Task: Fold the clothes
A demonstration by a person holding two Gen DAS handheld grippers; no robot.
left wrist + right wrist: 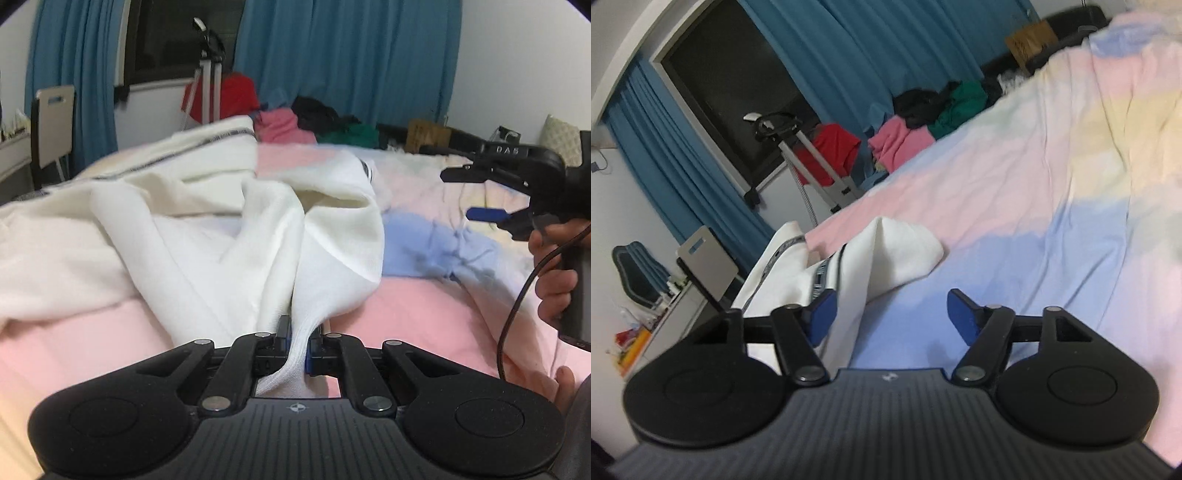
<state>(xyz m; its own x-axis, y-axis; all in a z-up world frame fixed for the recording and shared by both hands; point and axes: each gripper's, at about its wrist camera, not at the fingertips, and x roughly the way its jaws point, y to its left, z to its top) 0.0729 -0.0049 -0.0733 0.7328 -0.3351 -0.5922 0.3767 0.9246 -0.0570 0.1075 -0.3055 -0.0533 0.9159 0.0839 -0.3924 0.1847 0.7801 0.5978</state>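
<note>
A white knit garment (207,229) with thin dark stripes lies crumpled on the pastel bedspread (424,306). My left gripper (298,343) is shut on a ribbed edge of it, and the cloth rises in folds from the jaws. My right gripper (461,194) hangs open at the right in the left wrist view, held by a hand (554,273), above the blue patch of the spread and apart from the garment. In the right wrist view my right gripper (890,317) stands open with nothing between its blue pads; the white garment (886,254) lies just ahead and left.
A heap of pink, black and green clothes (314,123) sits at the bed's far edge. Behind it are blue curtains (351,55), a tripod (207,85) with a red cloth, a chair (51,125) at left and a cardboard box (428,134).
</note>
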